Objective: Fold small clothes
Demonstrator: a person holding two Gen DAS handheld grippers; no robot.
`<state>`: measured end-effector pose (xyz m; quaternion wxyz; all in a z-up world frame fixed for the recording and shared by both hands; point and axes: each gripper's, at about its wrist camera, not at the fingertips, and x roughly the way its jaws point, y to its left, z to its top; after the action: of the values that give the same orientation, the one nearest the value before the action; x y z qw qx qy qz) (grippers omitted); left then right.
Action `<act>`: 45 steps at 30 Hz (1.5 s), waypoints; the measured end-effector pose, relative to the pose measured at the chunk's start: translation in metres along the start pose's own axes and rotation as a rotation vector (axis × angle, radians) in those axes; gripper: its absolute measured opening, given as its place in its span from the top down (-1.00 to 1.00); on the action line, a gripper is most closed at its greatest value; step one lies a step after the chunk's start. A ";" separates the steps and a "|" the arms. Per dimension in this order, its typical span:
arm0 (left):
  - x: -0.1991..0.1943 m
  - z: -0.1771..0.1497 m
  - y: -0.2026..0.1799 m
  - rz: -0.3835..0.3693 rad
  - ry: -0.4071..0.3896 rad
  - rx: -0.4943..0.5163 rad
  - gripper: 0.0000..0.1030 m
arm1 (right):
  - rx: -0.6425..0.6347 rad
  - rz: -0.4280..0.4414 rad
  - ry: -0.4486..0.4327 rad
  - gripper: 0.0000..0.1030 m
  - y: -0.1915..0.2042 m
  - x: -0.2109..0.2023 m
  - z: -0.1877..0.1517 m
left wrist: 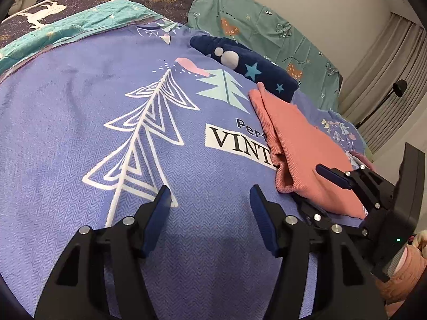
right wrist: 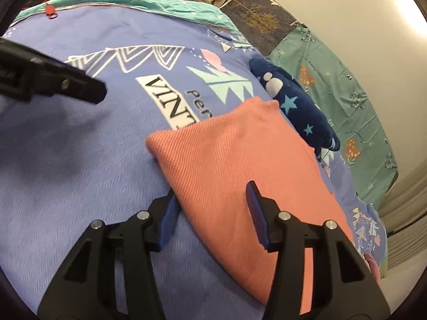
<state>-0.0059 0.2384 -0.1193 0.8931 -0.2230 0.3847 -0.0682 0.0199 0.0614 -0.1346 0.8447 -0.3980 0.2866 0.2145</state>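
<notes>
Pink cloth (right wrist: 234,176) lies under right hand-held gripper (right wrist: 210,197).

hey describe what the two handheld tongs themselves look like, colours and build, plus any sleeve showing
Both the left tongs and right tongs have matte black angular frames with triangular cutouts, silver round bolts, and ribbed blue finger pads. In the left wrist view, the right unit shows a small green light and a quilted pink sleeve behind it.

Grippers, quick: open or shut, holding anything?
Left gripper: open, empty, over the purple printed bedspread.
Right gripper: open, astride the folded pink knit garment, not gripping.
</notes>
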 end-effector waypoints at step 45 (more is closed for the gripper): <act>0.161 0.135 -0.041 -0.326 0.196 -0.043 0.45 | 0.211 0.150 -0.121 0.55 0.000 -0.023 0.012</act>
<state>0.2050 0.2017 -0.1250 0.8234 -0.2938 0.4302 -0.2250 0.0063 0.0679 -0.1130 0.8791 -0.2708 0.2850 0.2696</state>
